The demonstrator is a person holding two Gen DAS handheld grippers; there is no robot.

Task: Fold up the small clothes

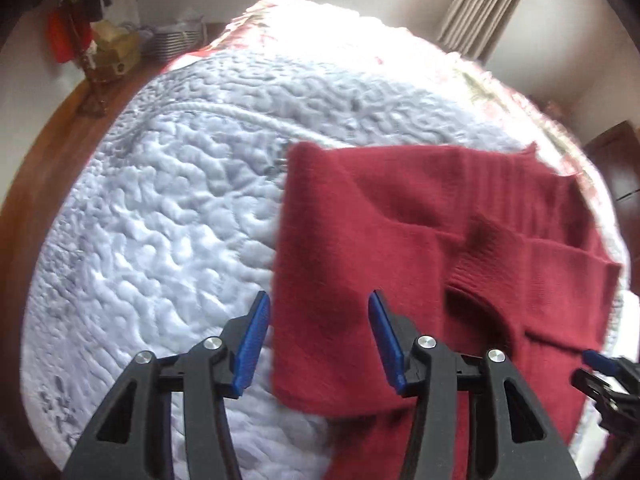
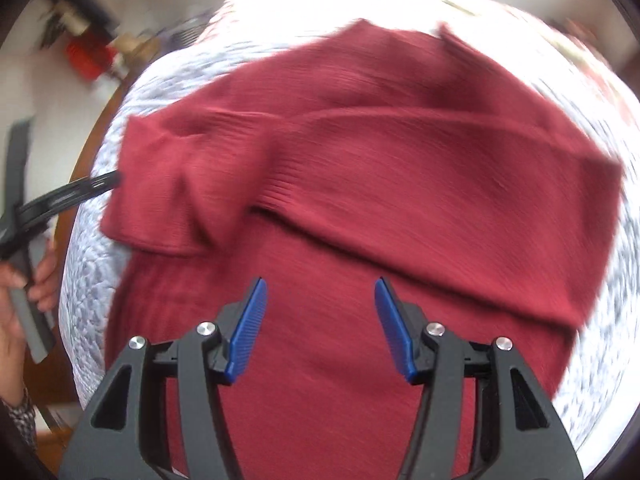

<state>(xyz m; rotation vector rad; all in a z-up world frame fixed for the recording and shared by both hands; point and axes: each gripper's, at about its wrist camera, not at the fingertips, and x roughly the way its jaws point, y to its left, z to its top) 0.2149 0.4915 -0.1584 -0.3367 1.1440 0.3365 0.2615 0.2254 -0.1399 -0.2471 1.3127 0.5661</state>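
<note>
A dark red knitted sweater (image 1: 420,232) lies on a white quilted bedspread (image 1: 160,200), its sleeves folded across the body. My left gripper (image 1: 318,302) hovers open above the sweater's left edge, nothing between its blue pads. In the right wrist view the sweater (image 2: 380,184) fills the middle, one ribbed cuff (image 2: 276,184) lying across the chest. My right gripper (image 2: 320,288) is open over the sweater's lower body, holding nothing. The right gripper's tip (image 1: 600,364) shows at the left view's right edge. A hand (image 2: 20,300) holds the left gripper's handle at the far left.
The bed's wooden frame (image 1: 60,140) runs along the left. Beyond it stand a red item (image 1: 66,38), a cardboard box (image 1: 116,52) and a stack of baskets (image 1: 176,38) against the wall. A curtain (image 1: 484,4) hangs at the back right. A floral cover (image 1: 500,92) borders the quilt.
</note>
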